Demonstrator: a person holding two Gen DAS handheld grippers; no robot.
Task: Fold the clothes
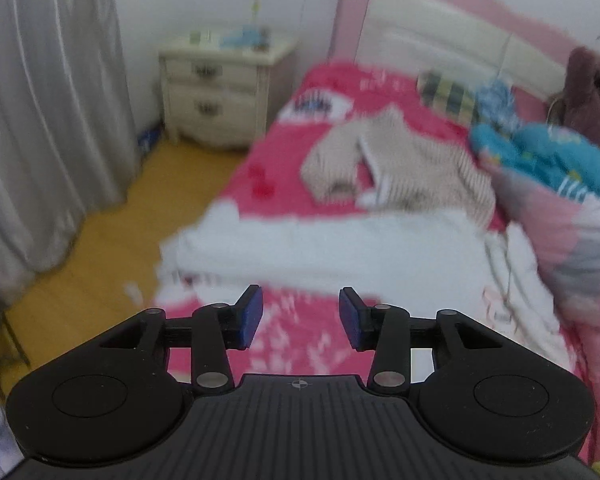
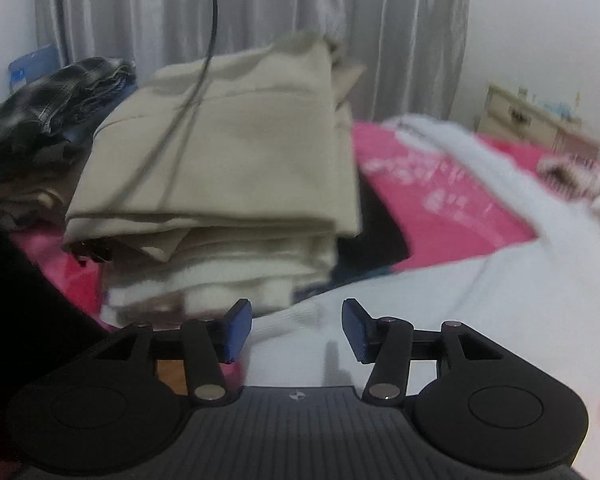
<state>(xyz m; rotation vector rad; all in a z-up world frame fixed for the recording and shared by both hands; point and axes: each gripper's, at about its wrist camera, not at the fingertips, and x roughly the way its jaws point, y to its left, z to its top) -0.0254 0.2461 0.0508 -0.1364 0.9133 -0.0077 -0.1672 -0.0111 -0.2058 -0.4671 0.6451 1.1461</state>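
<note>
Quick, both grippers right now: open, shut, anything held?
Left gripper: jaws open, nothing between them, above the pink bedspread.
Right gripper: jaws open, nothing held, over the white garment.

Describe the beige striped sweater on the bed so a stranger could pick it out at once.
Start at the pink headboard and come down the pink bedspread. Just past the white garment spread across the bed lies the beige striped sweater, crumpled, one sleeve bent toward the nightstand side. It is the only ribbed tan piece there; the bedding to its right is blue.
</note>
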